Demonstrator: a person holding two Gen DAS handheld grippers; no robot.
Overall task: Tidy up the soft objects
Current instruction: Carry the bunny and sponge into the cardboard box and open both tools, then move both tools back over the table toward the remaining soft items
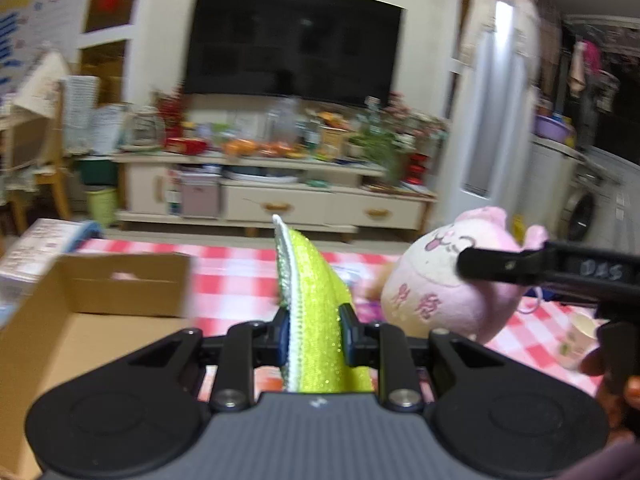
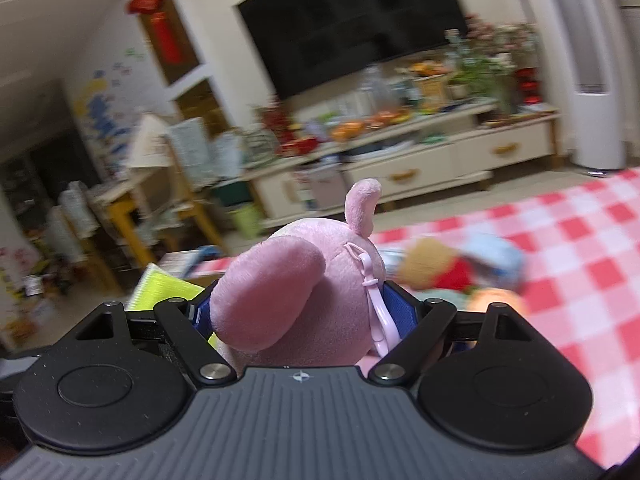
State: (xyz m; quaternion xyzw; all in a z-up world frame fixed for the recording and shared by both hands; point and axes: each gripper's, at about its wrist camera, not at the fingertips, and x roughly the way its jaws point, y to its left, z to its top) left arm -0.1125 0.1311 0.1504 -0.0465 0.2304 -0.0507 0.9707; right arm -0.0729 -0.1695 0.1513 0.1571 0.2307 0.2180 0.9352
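Left gripper (image 1: 313, 334) pinches green sponge (image 1: 310, 300), its lower end hidden

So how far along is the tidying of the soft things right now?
Midway. The cardboard box seems to hold something pink already. In hand: the left tongs grip a green sponge cloth, the right tongs a pink plush. More soft toys lie on the checkered cloth.

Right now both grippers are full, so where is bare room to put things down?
The cardboard box floor is mostly bare. Checked cloth right of the toy pile is free. Around that pile, beyond the pink plush, it is crowded.
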